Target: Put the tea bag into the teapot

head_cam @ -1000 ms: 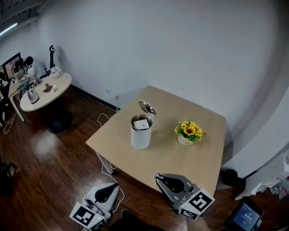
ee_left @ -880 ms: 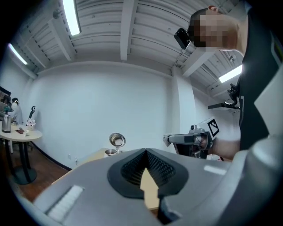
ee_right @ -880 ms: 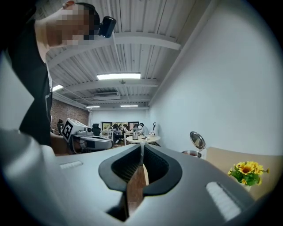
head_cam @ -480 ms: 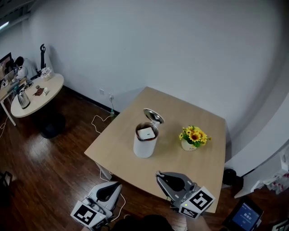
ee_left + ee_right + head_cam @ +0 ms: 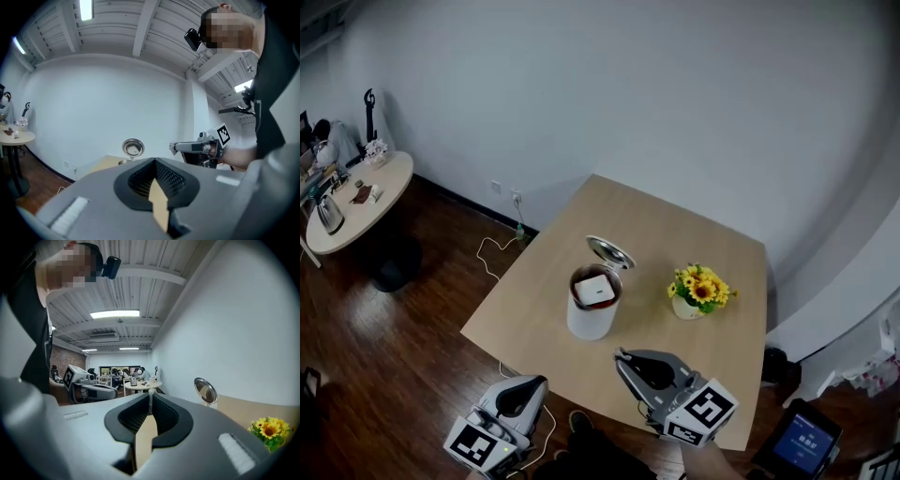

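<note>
Two shut, empty claws, left claw and right claw, by tan table, wooden floor

One square table holds one teapot, one tea bag and one flower pot, with two grippers near it: left gripper, right gripper

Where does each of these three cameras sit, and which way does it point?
Head view: on the person's head, looking steeply down at the table, teapot and sunflowers; left gripper and right gripper show below.
Left gripper view: on that gripper, looking along its shut jaws toward the wall; the person's torso at right.
Right gripper view: on that gripper, along its shut jaws toward a distant round table; torso at left.
Shared: both gripper views catch the teapot's raised lid.
</note>
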{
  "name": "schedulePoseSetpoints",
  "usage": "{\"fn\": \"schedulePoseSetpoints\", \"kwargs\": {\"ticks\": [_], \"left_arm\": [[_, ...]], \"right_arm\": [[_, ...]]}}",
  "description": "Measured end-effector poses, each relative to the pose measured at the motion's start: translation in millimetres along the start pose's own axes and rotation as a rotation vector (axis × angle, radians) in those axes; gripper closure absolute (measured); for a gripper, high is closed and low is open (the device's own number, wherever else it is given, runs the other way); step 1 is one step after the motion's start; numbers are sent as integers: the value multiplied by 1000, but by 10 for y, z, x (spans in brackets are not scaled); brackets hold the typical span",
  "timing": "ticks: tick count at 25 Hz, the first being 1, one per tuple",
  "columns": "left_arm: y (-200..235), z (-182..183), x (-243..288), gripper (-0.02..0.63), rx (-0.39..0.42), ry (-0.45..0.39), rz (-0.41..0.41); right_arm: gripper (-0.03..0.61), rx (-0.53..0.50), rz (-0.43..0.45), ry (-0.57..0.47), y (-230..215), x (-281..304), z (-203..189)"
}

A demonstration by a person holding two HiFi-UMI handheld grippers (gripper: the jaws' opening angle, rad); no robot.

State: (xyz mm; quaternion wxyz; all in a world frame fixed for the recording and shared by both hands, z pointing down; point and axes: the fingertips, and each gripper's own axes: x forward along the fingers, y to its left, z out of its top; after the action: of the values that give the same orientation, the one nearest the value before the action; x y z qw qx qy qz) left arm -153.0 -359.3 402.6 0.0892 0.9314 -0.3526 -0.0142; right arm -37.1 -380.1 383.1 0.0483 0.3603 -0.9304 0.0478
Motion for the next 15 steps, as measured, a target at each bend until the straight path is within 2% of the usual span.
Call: {"fn": "schedulePoseSetpoints", "kwargs": {"ticks": [2,6,9,15], "left_arm": [[87,60,93,609,-3,-1,18],[267,103,348,609,43,20,43],[389,94,513,609,37,26,50],[615,71,844,609,64,60,72]], "right_arm": [[557,-1,3,2,-139,122,-13],[555,9,2,6,-475,353,-17],[557,9,19,11,-671,515,-17],[555,-18,36,60,-995,809,-139]]}}
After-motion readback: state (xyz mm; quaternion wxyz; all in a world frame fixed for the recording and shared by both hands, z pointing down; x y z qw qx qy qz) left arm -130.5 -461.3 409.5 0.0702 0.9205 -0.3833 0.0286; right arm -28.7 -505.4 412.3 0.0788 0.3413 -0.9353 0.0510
